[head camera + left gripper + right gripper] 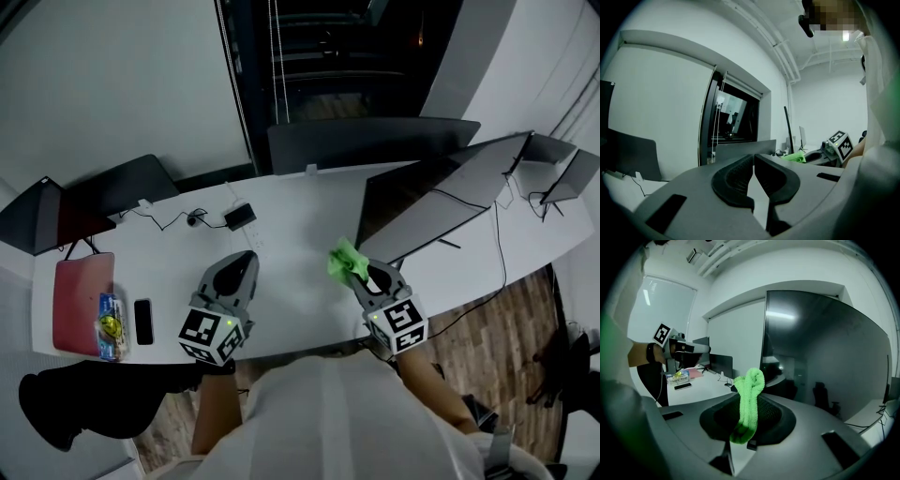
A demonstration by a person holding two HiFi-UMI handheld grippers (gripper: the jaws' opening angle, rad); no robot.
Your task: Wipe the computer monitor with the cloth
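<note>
A bright green cloth [749, 399] is pinched in my right gripper [749, 414], bunched up and sticking out past the jaws. In the head view the green cloth [346, 260] sits at the tip of the right gripper [361, 272], just left of a large dark monitor [441, 206] that stands angled on the white desk [281, 281]. That monitor [825, 352] fills the right half of the right gripper view, its screen dark and reflective. My left gripper [239, 267] hovers over the desk middle, its jaws closed together and holding nothing [753, 165].
A second monitor [370, 141] stands at the desk's back, and another dark screen [122, 183] at the left. A power adapter [239, 217] with cables lies behind the left gripper. A phone [142, 321], a red laptop [82, 302] and a small packet [111, 326] lie at the left end.
</note>
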